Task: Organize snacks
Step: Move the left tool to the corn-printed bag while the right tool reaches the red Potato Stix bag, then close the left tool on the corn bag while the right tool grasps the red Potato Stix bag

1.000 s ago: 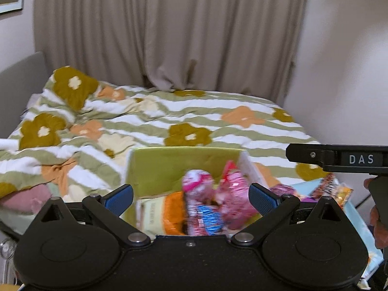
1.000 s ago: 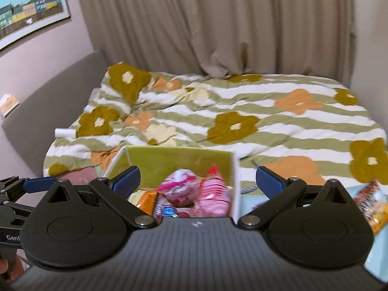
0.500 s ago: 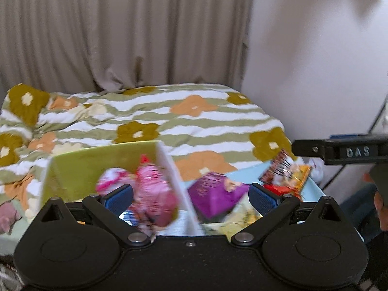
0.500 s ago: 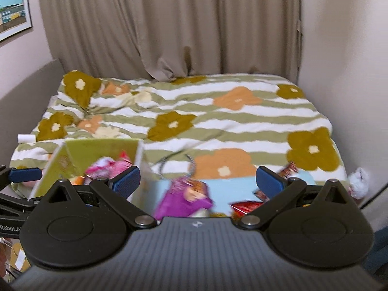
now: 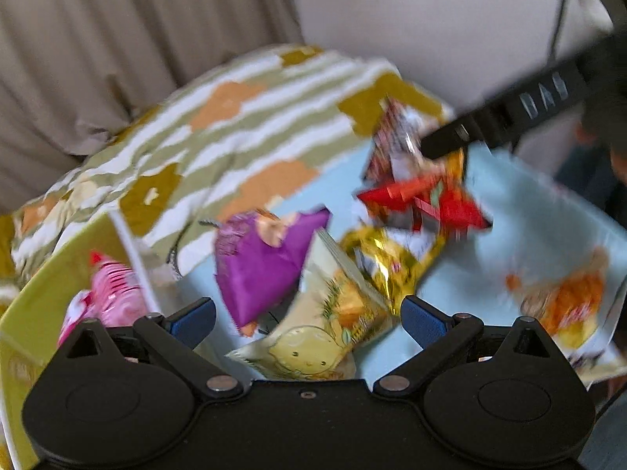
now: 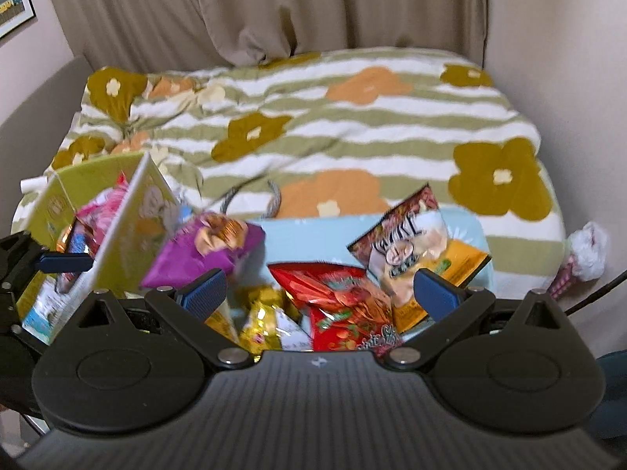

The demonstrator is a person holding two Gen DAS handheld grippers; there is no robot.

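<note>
Loose snack bags lie heaped on a light blue mat (image 5: 529, 215). My left gripper (image 5: 308, 319) hovers open over a pale yellow-green bag (image 5: 321, 333), with a purple bag (image 5: 266, 270) and a gold bag (image 5: 388, 262) just beyond. My right gripper (image 6: 319, 291) is open above a red bag (image 6: 345, 297); a brown, white and orange bag (image 6: 415, 243) lies behind it and the purple bag (image 6: 200, 250) to its left. A green box (image 6: 117, 227) at the left holds pink packs (image 5: 113, 293). Neither gripper holds anything.
A striped, flowered quilt (image 6: 352, 137) covers the bed behind the mat, with curtains and walls beyond. An orange bag (image 5: 564, 305) lies apart at the mat's right. A white bundle (image 6: 588, 250) sits by the right wall. One right-gripper finger (image 5: 509, 113) crosses the left wrist view.
Both grippers have swung right and tipped down, from facing the green box to hovering over the snack pile on the blue mat. Both stay open and empty.
</note>
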